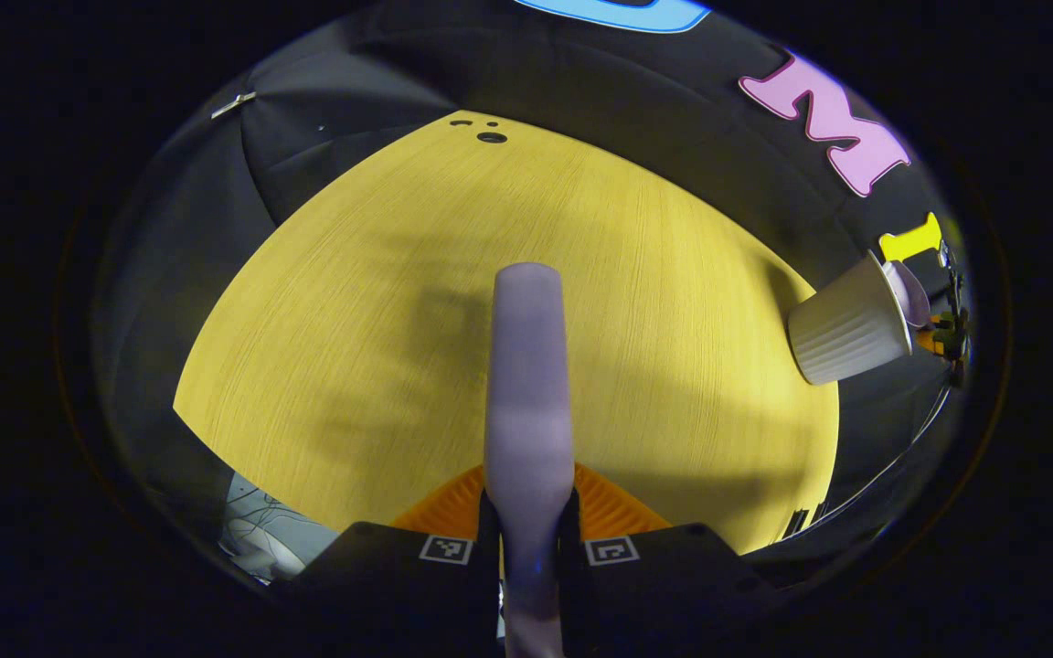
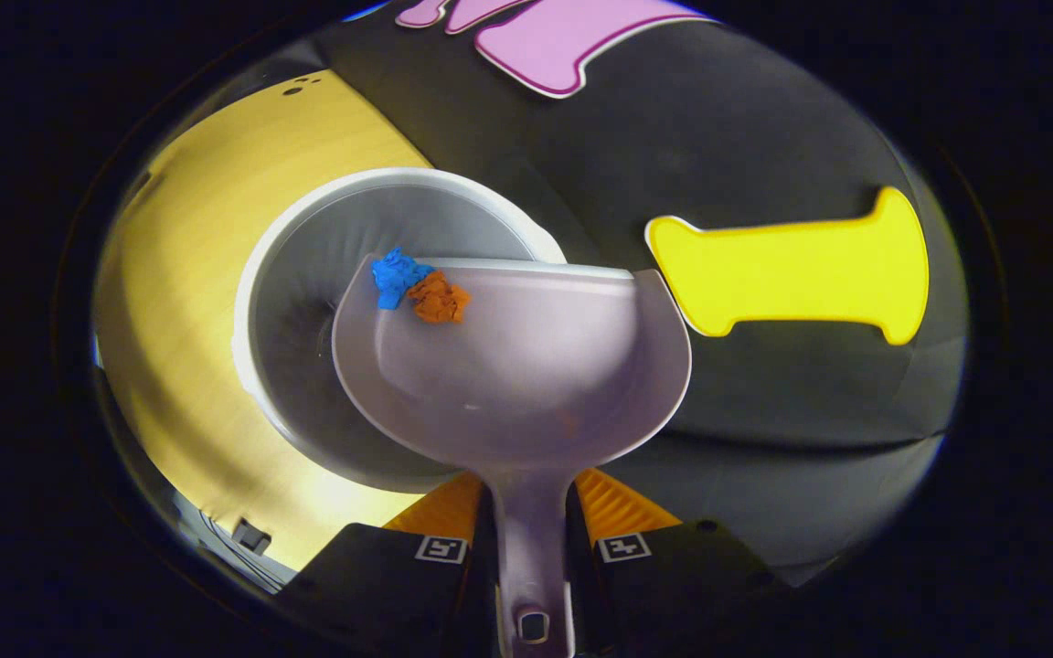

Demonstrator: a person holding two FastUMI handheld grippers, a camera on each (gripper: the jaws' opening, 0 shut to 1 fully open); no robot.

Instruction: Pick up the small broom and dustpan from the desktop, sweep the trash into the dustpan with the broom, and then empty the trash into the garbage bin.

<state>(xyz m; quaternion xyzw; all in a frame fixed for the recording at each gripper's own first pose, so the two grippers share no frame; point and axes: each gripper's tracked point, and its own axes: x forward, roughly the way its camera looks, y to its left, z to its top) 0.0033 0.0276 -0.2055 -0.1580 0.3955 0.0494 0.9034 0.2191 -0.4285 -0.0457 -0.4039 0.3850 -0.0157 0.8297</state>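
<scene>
In the left gripper view my left gripper (image 1: 528, 523) is shut on the pale lilac broom handle (image 1: 527, 384), which points forward over the yellow desktop (image 1: 353, 347). The broom's bristles are hidden. At the right edge of that view stands the white ribbed garbage bin (image 1: 846, 329) with the lilac dustpan (image 1: 909, 292) over its mouth. In the right gripper view my right gripper (image 2: 531, 525) is shut on the dustpan's handle (image 2: 531, 521). The dustpan (image 2: 526, 366) tilts over the open bin (image 2: 325, 238). A blue paper scrap (image 2: 396, 274) and an orange one (image 2: 440, 298) lie at the pan's front lip.
The desktop has a dark round cable hole (image 1: 492, 137) near its far edge. Black cloth wall rises behind the desk and the bin. The bin stands at the desk's right end, beside the wall.
</scene>
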